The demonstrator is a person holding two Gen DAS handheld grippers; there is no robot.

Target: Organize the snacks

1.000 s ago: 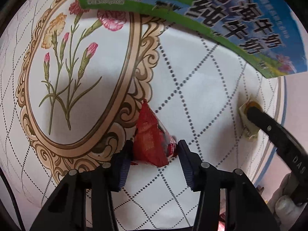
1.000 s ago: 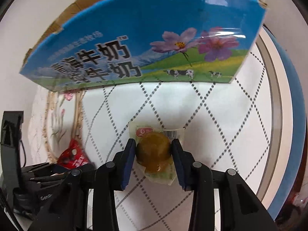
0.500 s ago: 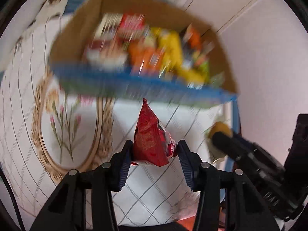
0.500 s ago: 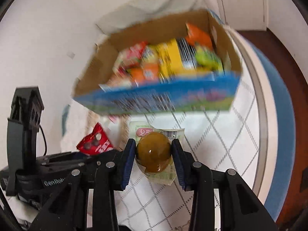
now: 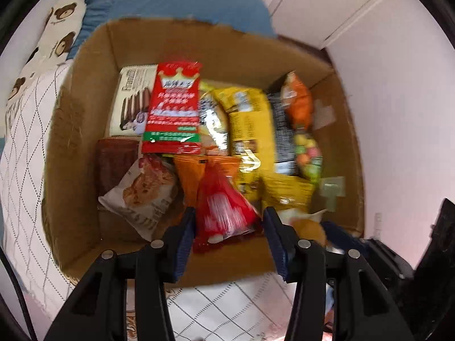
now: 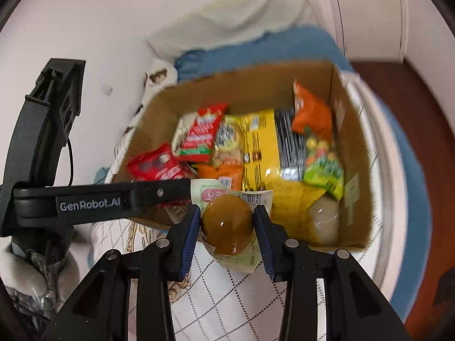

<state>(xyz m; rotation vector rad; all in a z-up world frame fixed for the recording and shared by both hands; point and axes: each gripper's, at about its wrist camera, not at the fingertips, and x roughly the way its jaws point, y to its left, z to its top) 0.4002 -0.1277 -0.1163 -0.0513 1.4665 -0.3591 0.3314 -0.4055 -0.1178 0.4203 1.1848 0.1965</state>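
Two grippers: each is pinching one snack above the near edge of the cardboard box.
Left gripper: jaws narrowed onto a red snack packet, pads pressing both of its sides; it sits low centre in the left wrist view, over the box's near wall.
Right gripper: jaws closed on a wrapped brown round snack, low centre in the right wrist view, at the box's front rim.
Box contents: red, yellow and orange packets fill the middle of both frames.
Surface: white cloth with a dotted diamond pattern along the bottom.
Room: blue cushion at the top, pale wall on the right.
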